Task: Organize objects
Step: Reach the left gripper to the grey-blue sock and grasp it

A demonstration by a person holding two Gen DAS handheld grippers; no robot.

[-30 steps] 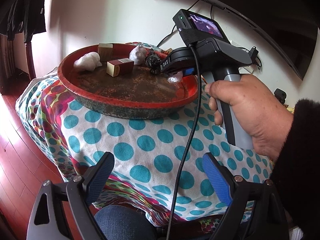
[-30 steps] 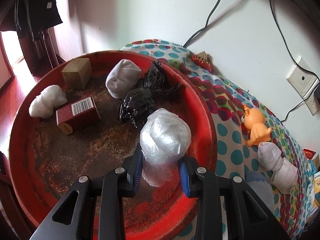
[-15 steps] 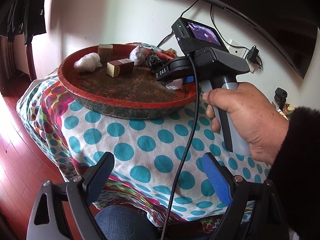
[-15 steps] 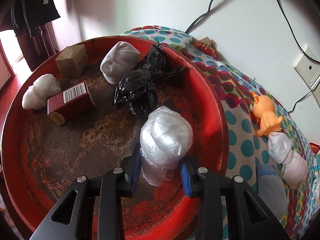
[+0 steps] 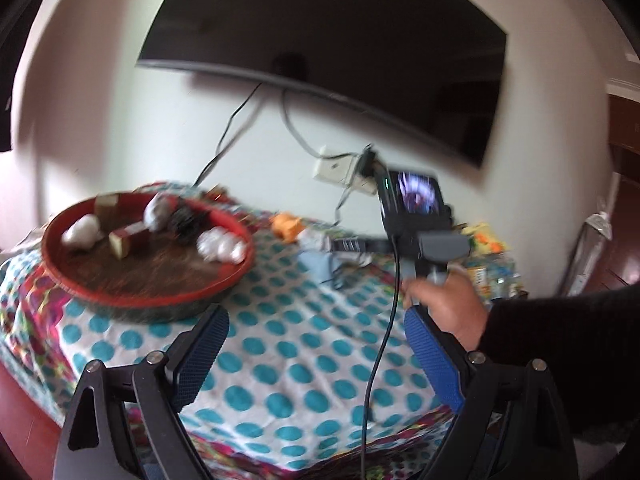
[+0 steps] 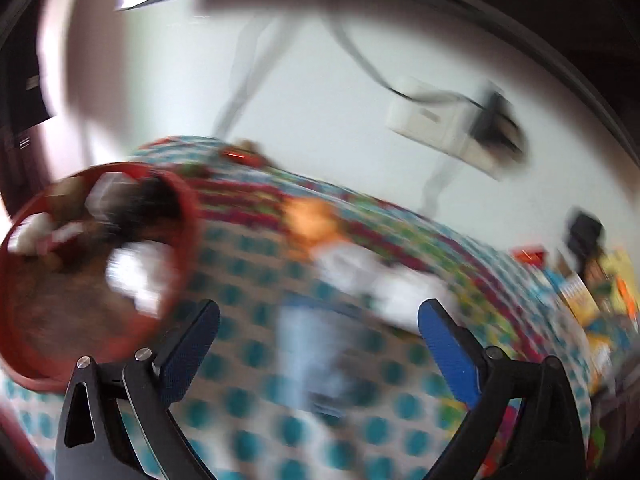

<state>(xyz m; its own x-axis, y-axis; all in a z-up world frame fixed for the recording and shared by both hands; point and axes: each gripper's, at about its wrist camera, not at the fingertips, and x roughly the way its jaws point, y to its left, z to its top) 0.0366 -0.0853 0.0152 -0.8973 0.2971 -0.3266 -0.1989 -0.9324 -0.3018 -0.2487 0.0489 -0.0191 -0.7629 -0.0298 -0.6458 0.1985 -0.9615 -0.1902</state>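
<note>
A red round tray (image 5: 149, 301) sits at the left of the dotted cloth (image 5: 280, 360). In it lie a clear plastic bundle (image 5: 222, 245), a black bag (image 5: 186, 222), a grey sock (image 5: 156, 210), a red box (image 5: 126, 240), a brown box (image 5: 106, 204) and a white bundle (image 5: 82, 234). My left gripper (image 5: 314, 320) is open and empty above the cloth's near side. My right gripper (image 6: 319, 312) is to the right of the tray; its jaws are opening with nothing between them. Its view is blurred. Ahead of it are an orange toy (image 6: 312, 220), white socks (image 6: 360, 272) and a pale blue cloth item (image 6: 308, 344).
A dark television (image 5: 340, 60) hangs on the wall, above a wall socket (image 5: 336, 168) with cables. Colourful packets (image 5: 488, 252) crowd the table's far right. A person's hand (image 5: 444, 300) in a dark sleeve holds the right gripper's handle. The cloth falls over the near table edge.
My right gripper let go of the clear plastic bundle in the tray, opened wide and swung right over the cloth. My left gripper rose and turned right, bringing the wall and television into view.
</note>
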